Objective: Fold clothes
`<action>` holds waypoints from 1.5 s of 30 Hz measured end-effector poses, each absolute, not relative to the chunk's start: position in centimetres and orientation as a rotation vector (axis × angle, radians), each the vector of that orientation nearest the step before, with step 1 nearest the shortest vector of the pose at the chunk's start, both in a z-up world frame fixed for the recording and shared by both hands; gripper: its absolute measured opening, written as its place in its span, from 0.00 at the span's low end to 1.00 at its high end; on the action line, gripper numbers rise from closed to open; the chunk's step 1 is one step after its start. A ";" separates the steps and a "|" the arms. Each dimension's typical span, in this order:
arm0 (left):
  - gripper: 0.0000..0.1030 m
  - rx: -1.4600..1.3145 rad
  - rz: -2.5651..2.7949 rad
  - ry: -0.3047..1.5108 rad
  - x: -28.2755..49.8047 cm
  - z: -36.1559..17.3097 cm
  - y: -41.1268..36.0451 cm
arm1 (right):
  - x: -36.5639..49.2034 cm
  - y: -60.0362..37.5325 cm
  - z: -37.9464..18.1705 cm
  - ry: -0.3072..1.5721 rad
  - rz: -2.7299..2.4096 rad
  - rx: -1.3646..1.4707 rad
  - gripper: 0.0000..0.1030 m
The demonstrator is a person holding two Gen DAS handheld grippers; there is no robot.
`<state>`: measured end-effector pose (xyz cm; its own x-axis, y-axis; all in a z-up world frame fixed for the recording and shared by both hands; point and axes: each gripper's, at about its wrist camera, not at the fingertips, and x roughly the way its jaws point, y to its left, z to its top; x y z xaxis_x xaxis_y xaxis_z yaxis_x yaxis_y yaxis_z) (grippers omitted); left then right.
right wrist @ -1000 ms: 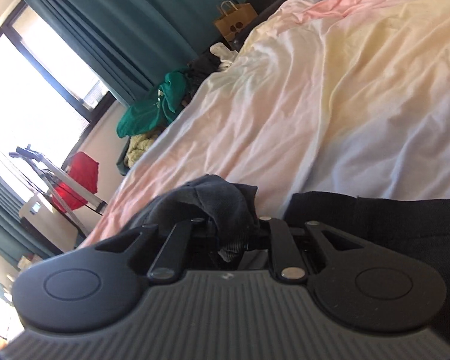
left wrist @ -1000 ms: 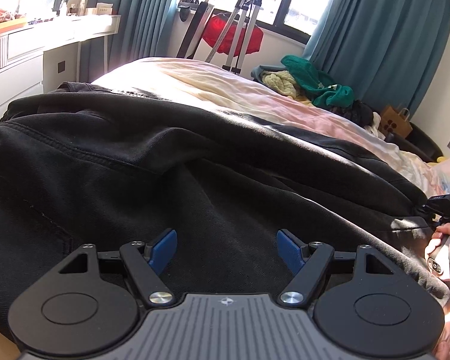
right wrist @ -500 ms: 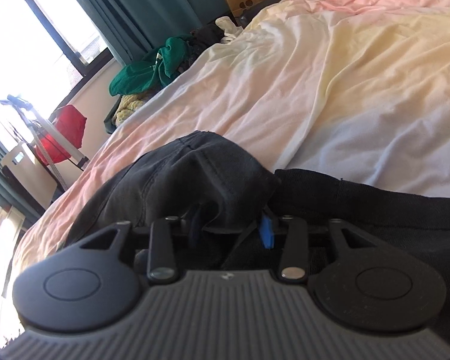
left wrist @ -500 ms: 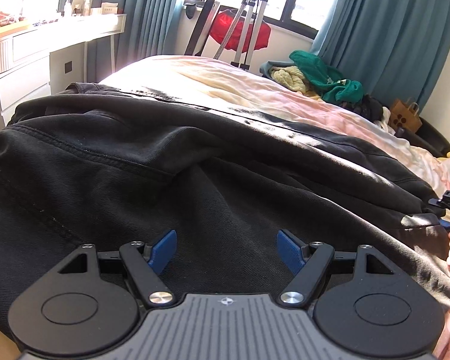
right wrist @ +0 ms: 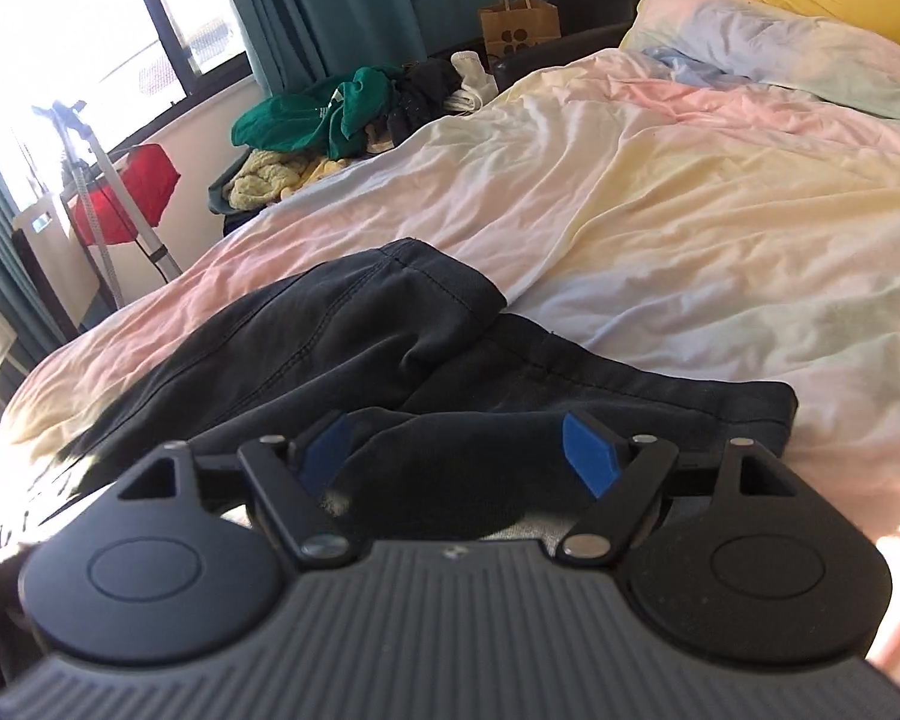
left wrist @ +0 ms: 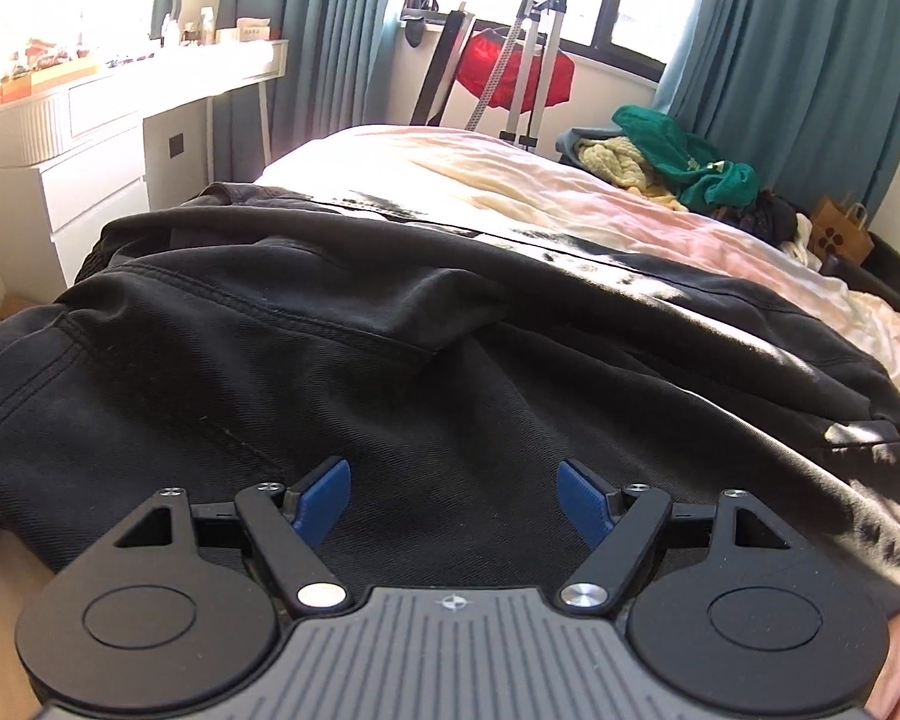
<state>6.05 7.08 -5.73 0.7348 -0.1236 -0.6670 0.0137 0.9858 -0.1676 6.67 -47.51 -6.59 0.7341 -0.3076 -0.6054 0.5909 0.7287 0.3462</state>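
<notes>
Right gripper (right wrist: 459, 450) jaws opening over black trousers (right wrist: 342, 324) hem at 12 o'clock, left gripper (left wrist: 453, 495) open and empty (lift clear before regrasping so the fold stays flat).

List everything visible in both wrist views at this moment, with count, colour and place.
Trousers: one pair, black, spread across the bed.
Bed cover: one, pastel pink, yellow and blue.
Pillow: one, pastel, at the headboard end.
Clothes pile: green, cream and black, beside the bed.
Paper bag: one, brown, near the curtains.
Curtains: teal, at the window.
Dresser: white, left wall.
Left gripper: fingers blue, open, empty.
Right gripper: jaws opening above the trousers, gripping nothing.
</notes>
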 end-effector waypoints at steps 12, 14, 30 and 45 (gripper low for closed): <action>0.82 -0.057 0.000 0.616 3.1 -0.5 13.3 | 0.2 -53.3 -11.1 0.450 -0.920 0.934 0.77; 0.82 -0.061 0.010 0.607 2.9 -0.3 14.9 | -0.4 -54.3 -12.8 0.458 -0.935 1.041 0.79; 0.82 -0.668 0.056 0.677 1.3 -4.0 25.3 | 2.5 -52.8 -12.4 0.417 -0.626 1.127 0.79; 0.82 -0.744 0.192 0.567 -0.9 -3.0 26.2 | 3.3 -52.1 -12.0 0.320 -0.403 1.145 0.73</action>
